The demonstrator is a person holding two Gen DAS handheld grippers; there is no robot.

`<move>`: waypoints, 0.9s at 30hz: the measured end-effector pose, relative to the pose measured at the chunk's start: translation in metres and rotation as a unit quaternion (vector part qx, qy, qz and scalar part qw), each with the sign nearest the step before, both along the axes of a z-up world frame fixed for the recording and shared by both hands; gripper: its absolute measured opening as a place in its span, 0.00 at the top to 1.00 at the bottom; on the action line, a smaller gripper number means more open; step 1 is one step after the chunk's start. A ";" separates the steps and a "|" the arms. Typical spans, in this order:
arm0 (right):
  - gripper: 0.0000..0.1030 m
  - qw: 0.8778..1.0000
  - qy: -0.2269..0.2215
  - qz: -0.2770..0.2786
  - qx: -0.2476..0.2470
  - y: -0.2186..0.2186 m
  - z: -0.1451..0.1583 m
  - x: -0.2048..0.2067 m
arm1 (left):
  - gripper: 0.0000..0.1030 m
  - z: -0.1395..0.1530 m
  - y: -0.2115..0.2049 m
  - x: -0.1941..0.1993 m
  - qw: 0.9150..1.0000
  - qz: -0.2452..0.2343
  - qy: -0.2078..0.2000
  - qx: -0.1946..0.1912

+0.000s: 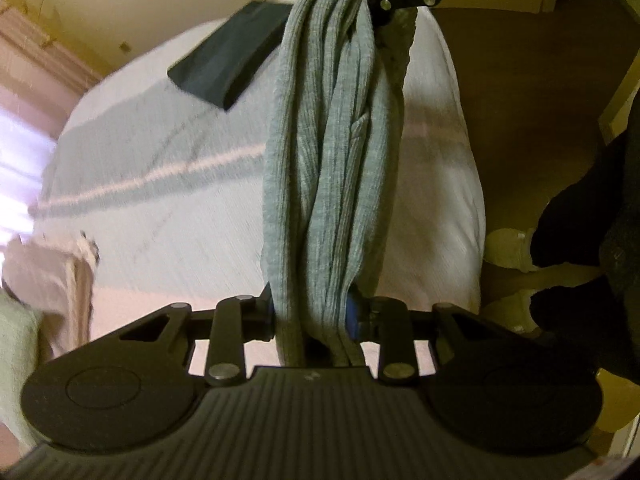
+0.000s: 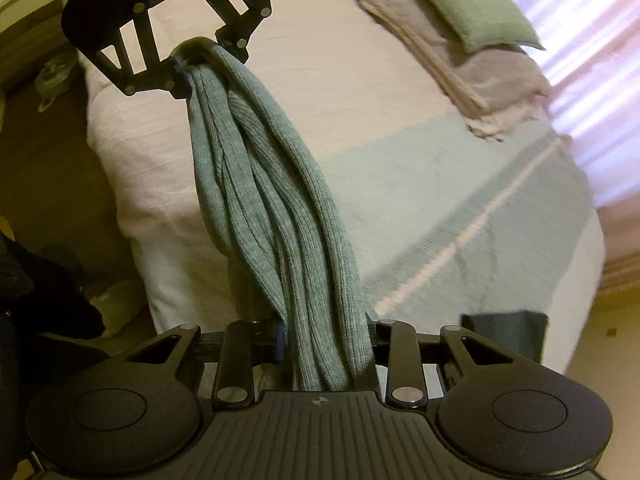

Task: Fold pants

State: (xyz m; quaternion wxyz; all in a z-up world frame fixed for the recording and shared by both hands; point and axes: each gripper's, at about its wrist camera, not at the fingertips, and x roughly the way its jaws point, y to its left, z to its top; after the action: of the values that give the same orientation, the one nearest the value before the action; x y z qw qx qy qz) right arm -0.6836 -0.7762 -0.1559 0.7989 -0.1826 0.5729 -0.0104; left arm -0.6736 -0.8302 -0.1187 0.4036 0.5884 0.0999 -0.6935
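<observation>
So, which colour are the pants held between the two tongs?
The pants are heathered grey-green with fine ribbing, seen best in the right wrist view.

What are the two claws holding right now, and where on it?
Both hold the grey ribbed pants, bunched: left claw at one end, right claw at the other.

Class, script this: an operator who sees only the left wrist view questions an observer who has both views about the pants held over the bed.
Operator: Is the right gripper gripping? It's cut off at my top edge.
Observer: Yes, its jaws are shut on the bunched grey pants.
Operator: What's the pale blur at my lower left?
Observer: A green pillow lying on a folded beige blanket.
</observation>
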 end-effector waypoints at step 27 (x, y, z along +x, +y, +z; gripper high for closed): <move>0.74 0.976 -0.065 -0.177 -0.112 -0.381 0.100 -0.141 | 0.74 0.068 -0.445 -0.117 0.986 -0.103 -0.018 -0.127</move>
State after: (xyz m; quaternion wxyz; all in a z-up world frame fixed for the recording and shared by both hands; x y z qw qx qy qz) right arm -0.8246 -1.1567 -0.0557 0.7943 -0.1659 0.5382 -0.2278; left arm -0.7904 -1.2756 -0.0508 0.4031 0.5517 -0.0579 -0.7279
